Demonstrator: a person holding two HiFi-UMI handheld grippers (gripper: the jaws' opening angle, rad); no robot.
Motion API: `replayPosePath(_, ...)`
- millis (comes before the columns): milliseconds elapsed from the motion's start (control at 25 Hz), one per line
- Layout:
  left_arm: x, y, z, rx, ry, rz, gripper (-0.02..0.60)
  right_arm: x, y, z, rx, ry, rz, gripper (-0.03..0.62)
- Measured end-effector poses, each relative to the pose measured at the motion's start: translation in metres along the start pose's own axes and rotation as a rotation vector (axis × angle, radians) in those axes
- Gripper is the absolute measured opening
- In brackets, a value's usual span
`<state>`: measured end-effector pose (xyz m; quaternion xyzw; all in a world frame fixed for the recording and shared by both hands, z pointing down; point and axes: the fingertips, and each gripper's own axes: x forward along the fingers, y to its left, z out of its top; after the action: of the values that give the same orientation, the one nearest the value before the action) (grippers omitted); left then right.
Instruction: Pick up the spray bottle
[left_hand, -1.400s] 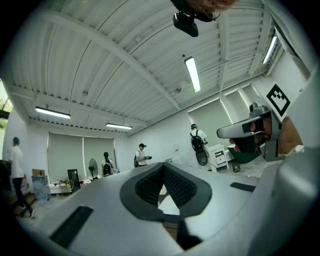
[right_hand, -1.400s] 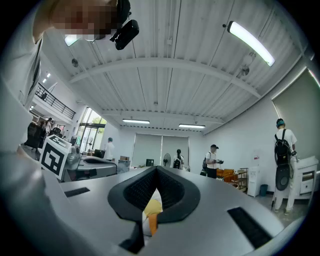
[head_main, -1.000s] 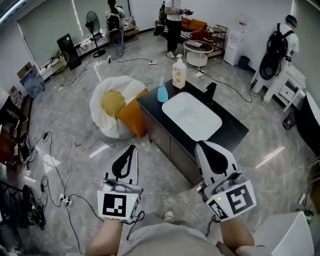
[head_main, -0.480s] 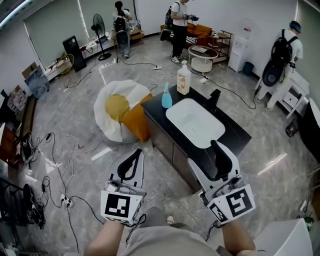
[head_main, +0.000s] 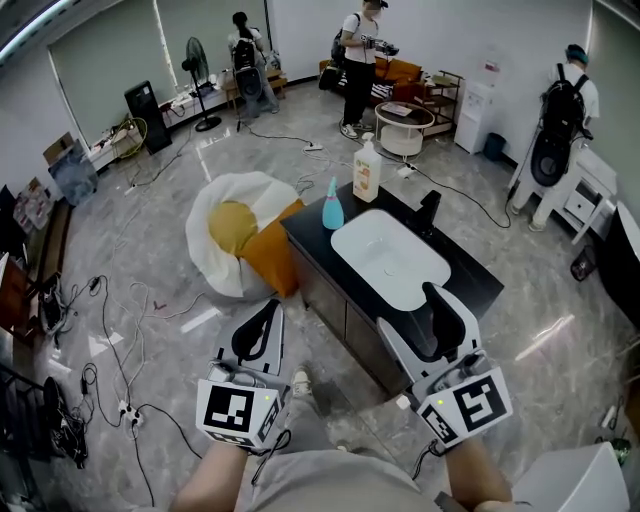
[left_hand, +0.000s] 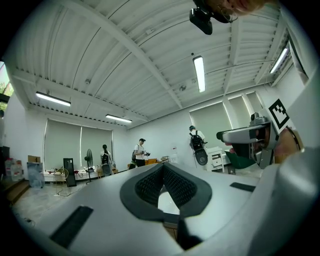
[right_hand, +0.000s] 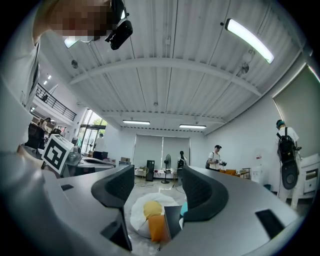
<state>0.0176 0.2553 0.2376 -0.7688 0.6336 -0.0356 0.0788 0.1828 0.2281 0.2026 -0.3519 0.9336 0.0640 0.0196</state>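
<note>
The blue spray bottle (head_main: 332, 205) stands upright at the far left corner of a black counter (head_main: 470, 272), beside a white sink basin (head_main: 390, 258). A taller white and orange pump bottle (head_main: 367, 172) stands just behind it. Both grippers are held level, well short of the bottle. My left gripper (head_main: 265, 312) is over the floor left of the counter, shut on nothing. My right gripper (head_main: 415, 315) is at the counter's near edge, open and empty. In the right gripper view a sliver of the blue bottle (right_hand: 184, 207) shows between the jaws (right_hand: 157, 182), far off.
A white and yellow beanbag with an orange cushion (head_main: 240, 225) lies on the floor left of the counter. Cables (head_main: 110, 330) trail across the floor at left. A black tap (head_main: 428, 208) rises behind the sink. Several people (head_main: 360, 50) stand at the back.
My right gripper went from shut to open. Both grippers and the view drifted a little toward the counter. The left gripper stayed shut.
</note>
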Motion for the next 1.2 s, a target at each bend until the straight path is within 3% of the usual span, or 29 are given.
replayPosePath(520, 0.08, 0.063, -0.039, 0.036, -0.004, -0.04, 0.017, 0.113, -0.027, -0.047, 0.006, 0.026, -0.015, 0.308)
replayPosePath(840, 0.182, 0.136, -0.06, 0.004, 0.033, -0.1, 0.017, 0.226, -0.073, -0.076, 0.051, 0.093, -0.061, 0.308)
replayPosePath(1200, 0.32, 0.225, -0.085, -0.001, 0.059, -0.205, 0.017, 0.358, -0.14, -0.108, 0.091, 0.162, -0.18, 0.311)
